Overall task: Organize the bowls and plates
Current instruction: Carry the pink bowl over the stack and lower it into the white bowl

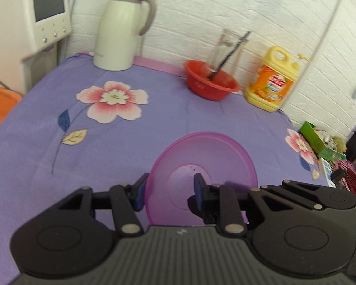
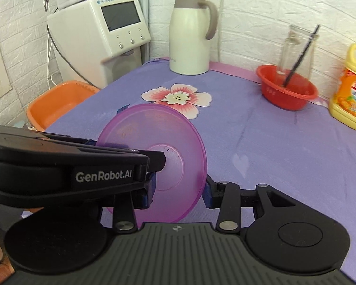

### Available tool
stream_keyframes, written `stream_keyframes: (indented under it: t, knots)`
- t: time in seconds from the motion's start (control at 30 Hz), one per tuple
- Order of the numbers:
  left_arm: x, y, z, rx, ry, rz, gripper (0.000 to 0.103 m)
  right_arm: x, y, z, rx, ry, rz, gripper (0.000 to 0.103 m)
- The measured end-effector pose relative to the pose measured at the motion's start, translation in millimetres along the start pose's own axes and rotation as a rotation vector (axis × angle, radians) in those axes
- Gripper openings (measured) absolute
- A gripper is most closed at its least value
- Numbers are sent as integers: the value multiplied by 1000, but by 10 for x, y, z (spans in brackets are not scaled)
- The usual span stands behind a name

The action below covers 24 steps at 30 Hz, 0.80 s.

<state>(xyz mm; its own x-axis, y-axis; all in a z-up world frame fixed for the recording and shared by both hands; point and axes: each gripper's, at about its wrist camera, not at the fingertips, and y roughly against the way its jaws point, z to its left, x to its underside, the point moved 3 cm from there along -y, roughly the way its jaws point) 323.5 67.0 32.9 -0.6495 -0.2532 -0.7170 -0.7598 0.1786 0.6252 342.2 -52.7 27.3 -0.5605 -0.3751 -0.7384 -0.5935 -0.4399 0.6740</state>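
Translucent purple bowl (image 1: 201, 175) tilted, grippers straddling rim.

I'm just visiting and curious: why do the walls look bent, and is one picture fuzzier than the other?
Left wrist view: the fisheye lens bows the brick wall, and the thermos jug and red bowl look smeared by blur. Right wrist view: same bending at the edges, but sharper; the purple bowl is crisp and daylight falls evenly.

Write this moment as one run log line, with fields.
object: purple bowl; pose: tilted on edge; left tongs: at bowl; right tongs: at bowl; grip: unclear
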Motion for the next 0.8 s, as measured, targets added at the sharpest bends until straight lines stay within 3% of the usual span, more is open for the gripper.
stream_keyframes:
  t: [0.4,0.8]
  knots:
    - [706,437,-955,116,-134,-15,23,802,885,-387,78,-97,-45,71]
    - [1285,375,-1276,194,-165,91,23,1369,1200,-575,100,-143,-28,72]
